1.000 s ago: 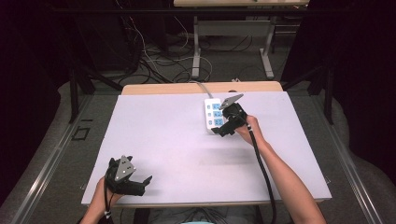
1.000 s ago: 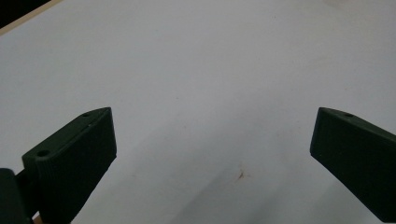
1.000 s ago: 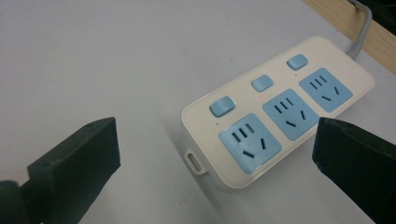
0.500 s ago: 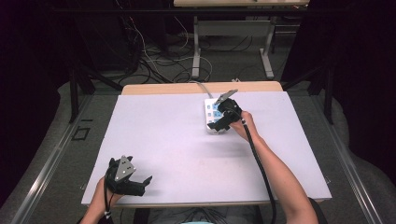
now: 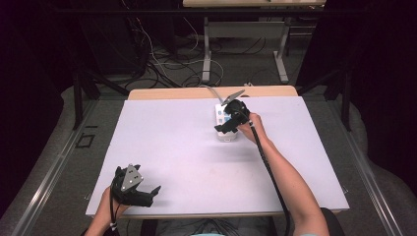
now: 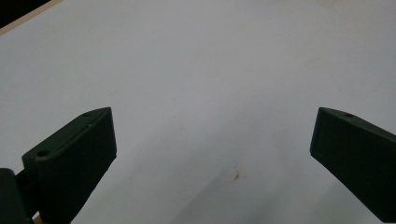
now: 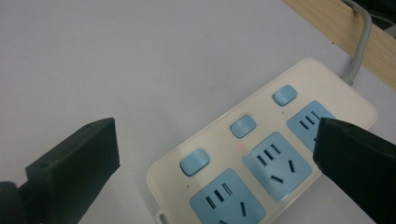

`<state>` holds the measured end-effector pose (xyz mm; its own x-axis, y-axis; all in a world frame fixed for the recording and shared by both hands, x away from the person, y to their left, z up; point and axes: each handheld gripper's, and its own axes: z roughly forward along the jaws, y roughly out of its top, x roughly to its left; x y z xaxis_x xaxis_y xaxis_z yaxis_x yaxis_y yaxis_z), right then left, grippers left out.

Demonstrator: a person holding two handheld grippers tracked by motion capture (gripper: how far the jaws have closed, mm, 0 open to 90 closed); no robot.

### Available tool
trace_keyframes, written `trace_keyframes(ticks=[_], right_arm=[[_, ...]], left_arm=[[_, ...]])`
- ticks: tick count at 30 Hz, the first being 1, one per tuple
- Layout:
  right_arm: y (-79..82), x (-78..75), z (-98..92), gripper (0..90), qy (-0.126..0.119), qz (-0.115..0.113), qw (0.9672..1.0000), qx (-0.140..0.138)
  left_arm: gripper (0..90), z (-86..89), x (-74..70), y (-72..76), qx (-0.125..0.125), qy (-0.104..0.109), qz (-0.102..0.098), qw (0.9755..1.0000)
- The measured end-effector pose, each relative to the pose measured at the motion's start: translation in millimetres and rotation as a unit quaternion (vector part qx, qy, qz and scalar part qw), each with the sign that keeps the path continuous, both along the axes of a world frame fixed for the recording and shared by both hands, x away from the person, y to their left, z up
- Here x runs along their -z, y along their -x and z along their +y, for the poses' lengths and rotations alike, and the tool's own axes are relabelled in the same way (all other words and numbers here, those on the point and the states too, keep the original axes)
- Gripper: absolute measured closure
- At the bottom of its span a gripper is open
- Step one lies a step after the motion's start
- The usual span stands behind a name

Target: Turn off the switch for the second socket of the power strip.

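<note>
A cream plastic power strip with three pale-blue sockets, three blue switches and a grey cord lies at the white table's far edge, under the wide-open right gripper. The left gripper gapes empty.

Here we are in a lab or test room, dark all around, with black curtains closing in on both sides of a plain white-topped work table. Loose black and white cables sprawl across the grey floor beyond it, next to the grey metal legs of a second bench. It's a bare recording setup, nothing homely about it.
</note>
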<state>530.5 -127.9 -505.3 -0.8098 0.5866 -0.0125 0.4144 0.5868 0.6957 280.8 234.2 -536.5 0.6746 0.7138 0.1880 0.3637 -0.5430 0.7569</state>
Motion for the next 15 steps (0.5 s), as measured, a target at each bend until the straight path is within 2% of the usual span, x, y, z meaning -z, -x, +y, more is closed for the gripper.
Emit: trace_keyframes(ticks=[2, 4, 5, 7, 8, 9, 10, 11, 13, 14, 15], right_arm=[[-2.8, -1.0, 1.3, 0.5, 0.001, 0.01, 0.9999, 0.007], [-3.2, -0.8, 1.7, 2.5, -0.001, 0.009, 0.9999, 0.011], [-4.4, -0.9, 1.9, 6.4, 0.004, 0.008, 0.9999, 0.008], [-5.7, 1.0, 3.1, 16.8, 0.005, -0.003, 0.9997, 0.023], [-6.2, 1.5, 3.9, 19.6, 0.004, 0.003, 0.9995, 0.03], [-7.6, 1.5, 3.7, 29.7, 0.0, -0.001, 0.9994, 0.034], [-7.6, 1.5, 3.7, 29.7, 0.0, -0.001, 0.9994, 0.034], [-7.1, 1.7, 5.0, 34.1, 0.002, 0.0, 0.9989, 0.047], [-9.7, 3.8, 4.9, 42.4, -0.018, -0.011, 0.999, 0.04], [-10.2, 2.5, 4.5, 49.9, -0.009, -0.005, 0.999, 0.043], [-10.5, 1.7, 4.6, 54.0, -0.003, 0.0, 0.999, 0.045]], left_arm=[[0.3, 0.8, -0.7, -0.3, 0.0, -0.003, -0.004, 1.0], [0.3, 0.6, -0.3, 0.0, -0.002, 0.004, 0.001, 1.0], [0.3, 0.6, 0.0, 0.2, -0.006, 0.004, 0.0, 1.0], [0.3, 0.9, -0.3, 0.2, -0.006, 0.002, -0.001, 1.0], [0.3, 0.8, -0.3, 0.3, -0.006, 0.002, -0.001, 1.0], [0.3, 0.8, -0.3, 0.3, -0.006, 0.002, -0.001, 1.0], [0.3, 0.6, -0.3, 0.4, -0.006, 0.002, -0.001, 1.0], [0.3, 0.5, -0.2, 0.3, -0.004, 0.004, 0.002, 1.0], [0.3, 0.7, -0.4, 0.1, -0.002, 0.0, 0.001, 1.0], [0.4, 0.5, 0.0, -0.1, -0.004, -0.001, -0.003, 1.0], [0.3, 0.4, 0.0, 0.1, -0.005, 0.002, 0.001, 1.0]])
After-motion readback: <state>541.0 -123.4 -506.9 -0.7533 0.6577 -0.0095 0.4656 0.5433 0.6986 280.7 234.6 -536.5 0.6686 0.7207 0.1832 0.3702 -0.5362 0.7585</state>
